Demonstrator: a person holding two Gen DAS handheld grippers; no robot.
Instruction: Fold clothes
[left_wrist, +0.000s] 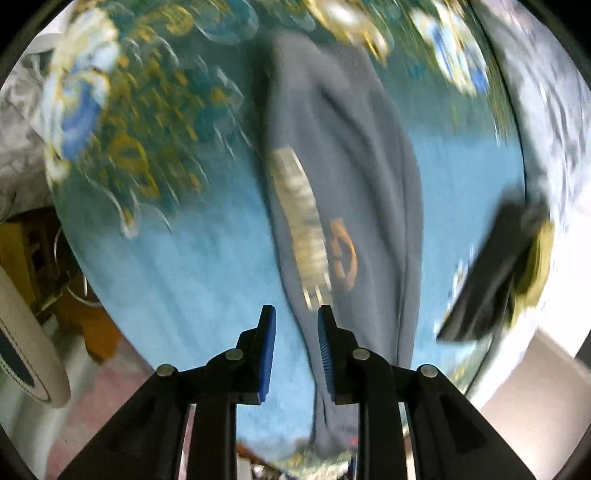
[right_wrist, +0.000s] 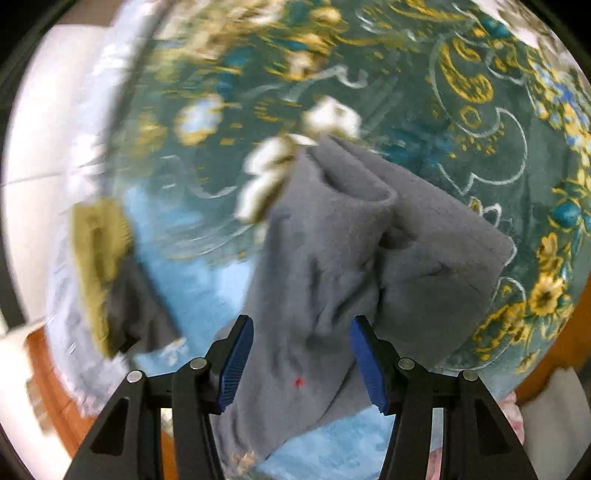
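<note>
The left gripper (left_wrist: 295, 325) hangs over the bed with its two blue pads apart and nothing between them. It is let go, not pinching anything. Just past its tips, in the lower middle of the left wrist view, lies the gray garment (left_wrist: 343, 177). It looks long and thin from here, like a strip. It runs from the bottom of the frame, right by the pads, up to the top middle. So its long way points straight ahead of the left gripper. There is a pale printed stripe and an orange mark on it, near the tips.

The right gripper (right_wrist: 301, 354) is open too, wider than the left one. No cloth is caught in it. In the right wrist view the same gray garment (right_wrist: 369, 258) fills the middle of the frame and passes under the gap between the pads. Its far end, up in the middle, is folded over into a soft lump. I cannot tell if the pads touch the cloth or hang just above it.

The garment rests on a blue and green flowered blanket (left_wrist: 177, 258). A dark thing with a yellow patch (left_wrist: 495, 273) sits at the right edge of the left view, blurred.

Both grippers look near the cloth. I think the right one is a bit closer for the next grab.
</note>
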